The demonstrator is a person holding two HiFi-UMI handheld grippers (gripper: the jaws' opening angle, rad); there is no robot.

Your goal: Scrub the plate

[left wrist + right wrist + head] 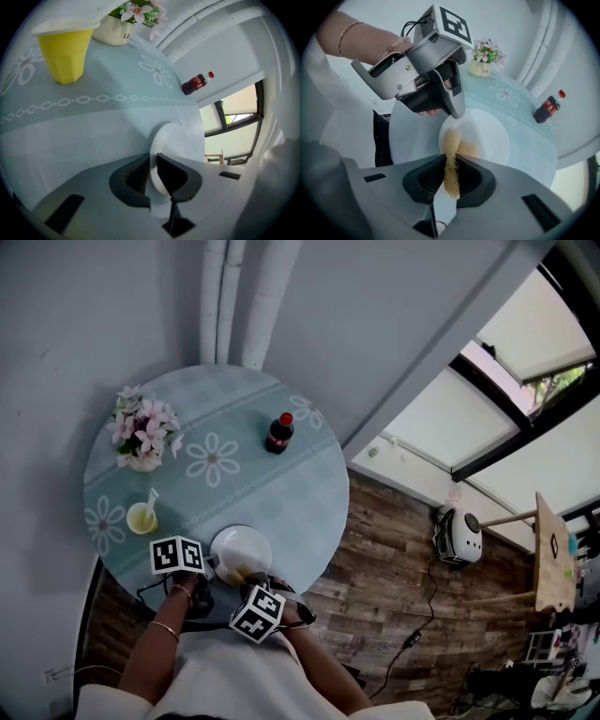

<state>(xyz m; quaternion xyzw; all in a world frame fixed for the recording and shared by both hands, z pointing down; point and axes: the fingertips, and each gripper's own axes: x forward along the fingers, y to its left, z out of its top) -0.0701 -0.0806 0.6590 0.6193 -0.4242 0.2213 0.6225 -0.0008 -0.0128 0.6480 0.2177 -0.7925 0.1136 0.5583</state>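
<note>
**Plate slip risk**

Right hand-held gripper [451, 180] pinches a golden scourer [451, 154] on the white plate [487, 136]. Left hand-held gripper [153, 173] nips its rim. Scrub hard and that thin grip may slip, sending the plate off the bench's [281, 493] near edge.

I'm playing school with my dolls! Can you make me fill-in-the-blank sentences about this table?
The left gripper pinches the rim of the white ___. The cup near the flower pot is ___. The cola bottle has a ___ cap.
Missing words: plate; yellow; red.
</note>
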